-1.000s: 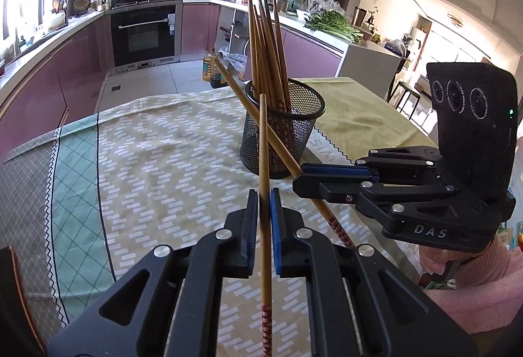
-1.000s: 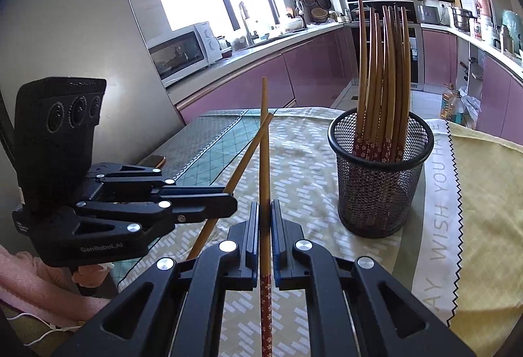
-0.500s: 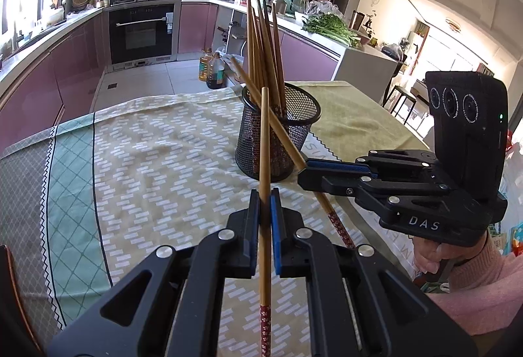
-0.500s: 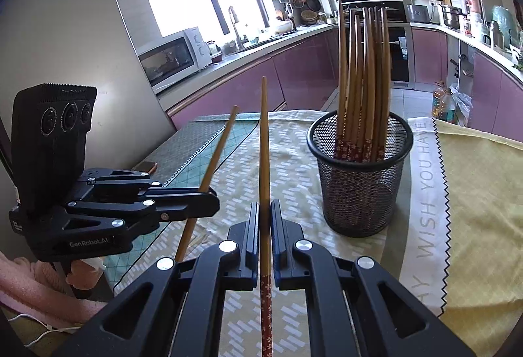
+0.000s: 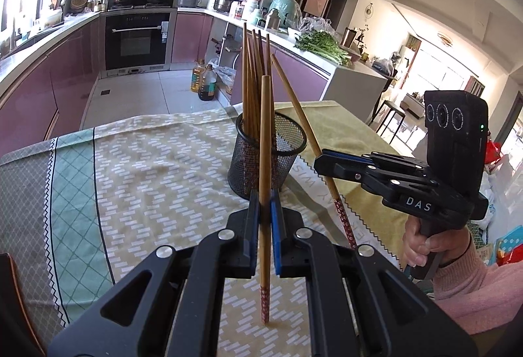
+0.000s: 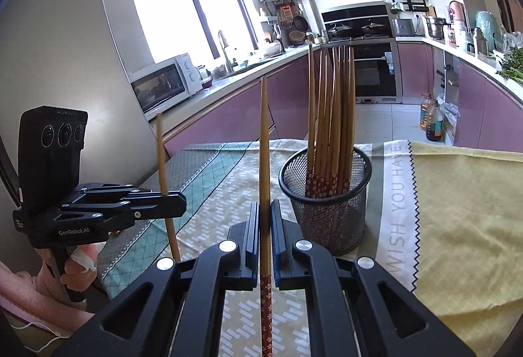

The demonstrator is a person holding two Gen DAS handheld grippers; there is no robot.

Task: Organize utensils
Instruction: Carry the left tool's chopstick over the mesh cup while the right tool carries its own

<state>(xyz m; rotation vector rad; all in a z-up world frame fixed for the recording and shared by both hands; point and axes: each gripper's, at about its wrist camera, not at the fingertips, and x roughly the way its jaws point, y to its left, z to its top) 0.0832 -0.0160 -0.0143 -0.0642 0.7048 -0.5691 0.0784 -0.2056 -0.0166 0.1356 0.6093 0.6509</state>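
A table covered by a patterned cloth (image 5: 137, 180) fills the lower part of both views. The cloth has a beige middle printed with short white dashes, a mint-green diamond-lattice band toward one side, a grey zigzag-edged strip beyond that, and a plain yellow-green section (image 6: 457, 210) on the other side. A pale grey band (image 6: 397, 203) with white lettering and a black zigzag edge separates beige from yellow. A black wire-mesh cup (image 6: 327, 210) stands upright on the beige part, beside the lettered band.
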